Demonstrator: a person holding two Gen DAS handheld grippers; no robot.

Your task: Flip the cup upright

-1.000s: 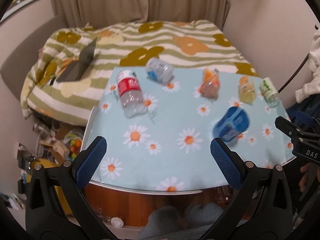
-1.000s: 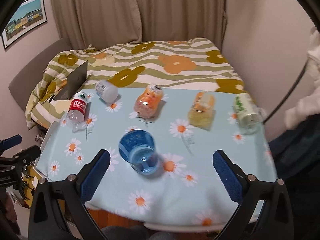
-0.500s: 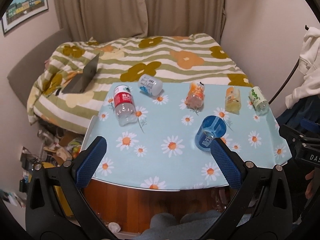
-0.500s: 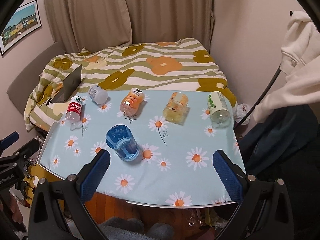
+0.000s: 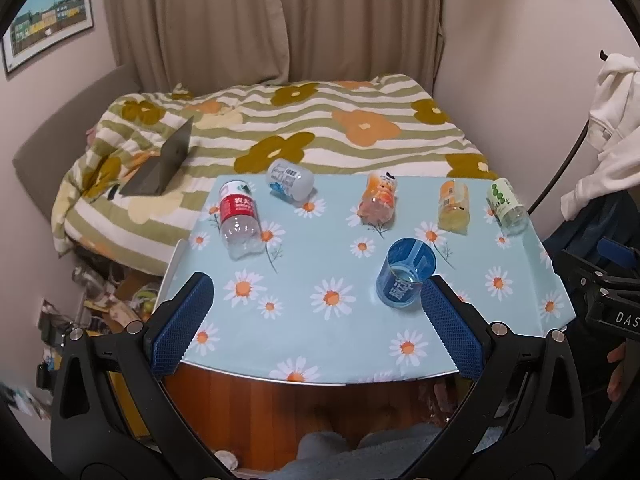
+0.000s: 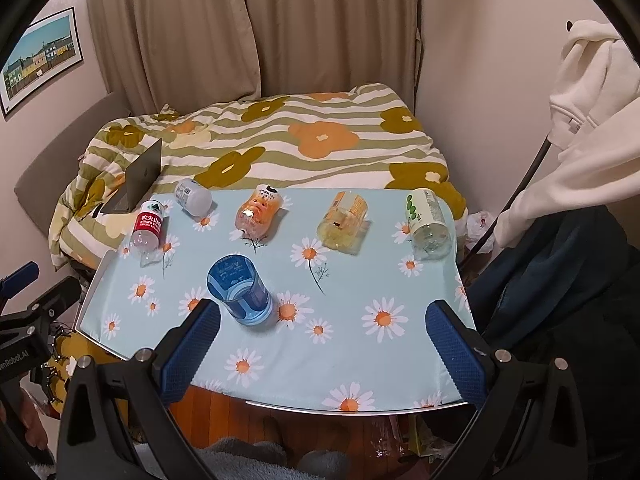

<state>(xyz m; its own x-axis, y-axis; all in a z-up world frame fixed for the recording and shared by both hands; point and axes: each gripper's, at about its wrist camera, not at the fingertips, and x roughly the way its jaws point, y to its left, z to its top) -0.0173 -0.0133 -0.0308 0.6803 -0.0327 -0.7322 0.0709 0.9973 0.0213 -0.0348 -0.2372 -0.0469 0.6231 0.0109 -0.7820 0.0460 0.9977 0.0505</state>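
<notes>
A blue translucent cup (image 5: 405,273) stands upright with its mouth up on the daisy-print tablecloth (image 5: 340,332), right of centre near the front edge; in the right wrist view the cup (image 6: 239,294) is left of centre. My left gripper (image 5: 316,322) is open and empty, held back above the table's front edge, its right finger just in front of the cup. My right gripper (image 6: 322,346) is open and empty, also back at the front edge, with the cup just beyond its left finger.
Several plastic bottles lie on their sides along the far edge: a red-labelled one (image 5: 239,218), a clear one (image 5: 290,179), an orange one (image 5: 378,200), a yellow one (image 5: 453,205), a green-labelled one (image 5: 506,202). A bed with a laptop (image 5: 162,166) lies behind.
Both grippers have pulled back and up from the table, so it looks smaller and farther. The cup stays upright in place.
</notes>
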